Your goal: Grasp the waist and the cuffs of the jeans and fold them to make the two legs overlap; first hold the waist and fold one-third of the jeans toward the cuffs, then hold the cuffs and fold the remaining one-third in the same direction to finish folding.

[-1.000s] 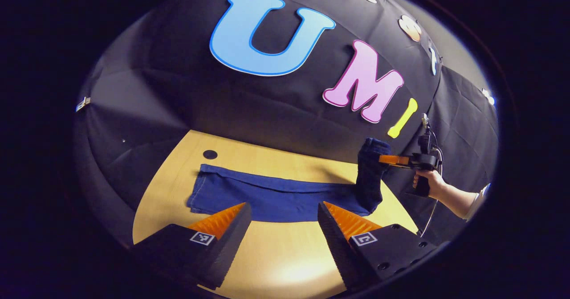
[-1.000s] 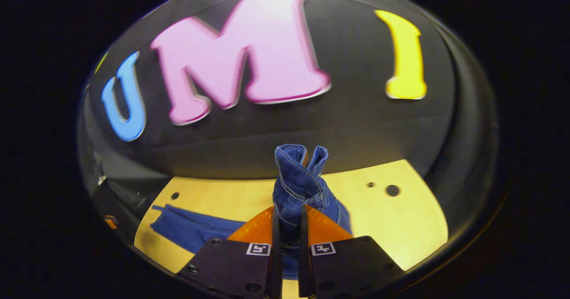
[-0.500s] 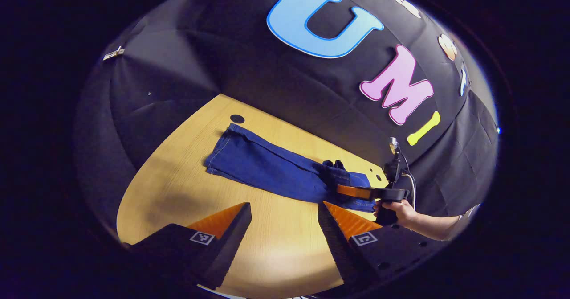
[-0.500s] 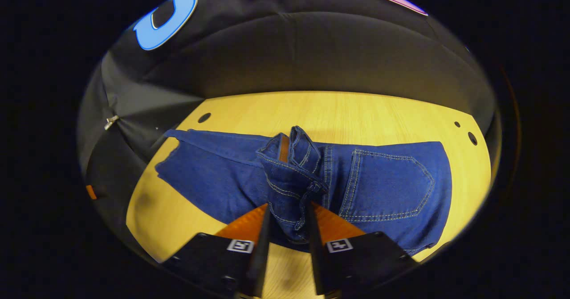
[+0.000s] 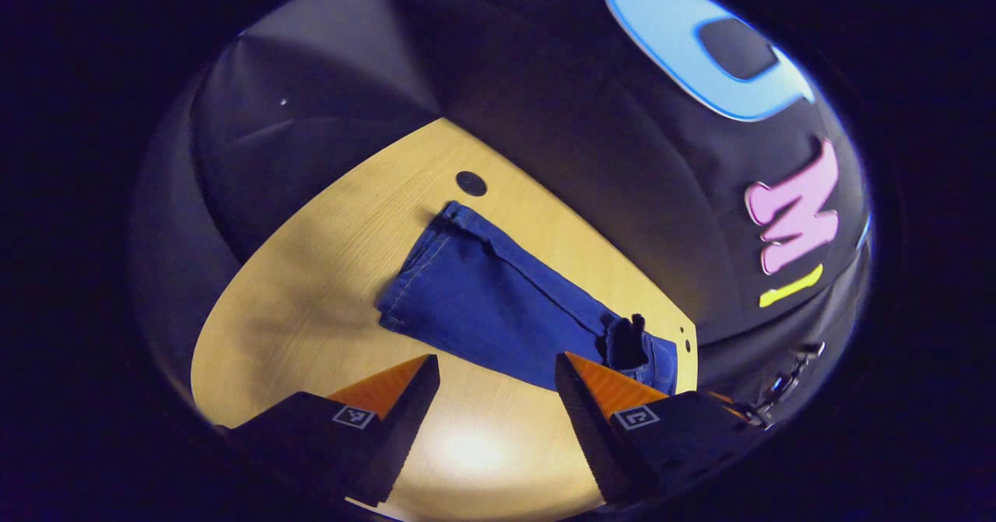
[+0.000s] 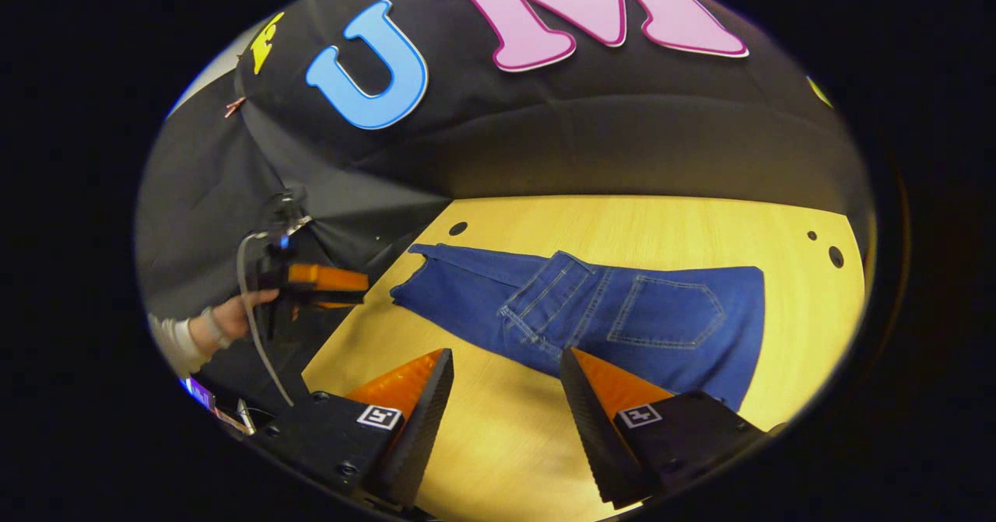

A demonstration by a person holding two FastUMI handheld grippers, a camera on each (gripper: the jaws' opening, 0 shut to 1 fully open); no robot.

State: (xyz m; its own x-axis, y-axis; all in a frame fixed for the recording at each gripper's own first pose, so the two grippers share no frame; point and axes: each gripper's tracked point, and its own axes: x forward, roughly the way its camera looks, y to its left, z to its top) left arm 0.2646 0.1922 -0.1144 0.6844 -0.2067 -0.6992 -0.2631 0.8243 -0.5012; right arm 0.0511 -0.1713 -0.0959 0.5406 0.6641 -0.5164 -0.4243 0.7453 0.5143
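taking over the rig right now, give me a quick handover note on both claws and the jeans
Left claw: open, holding nothing, above the table near the cuff end.
Right claw: open, holding nothing, above the table in front of the folded waist.
Jeans: lying flat on the table with the legs overlapped. The waist is laid over toward the cuffs, with the back pocket facing up.
Done: legs overlapped, and the waist fold looks finished.
Left: grip the cuffs and fold the remaining third in the same direction over the waist part.
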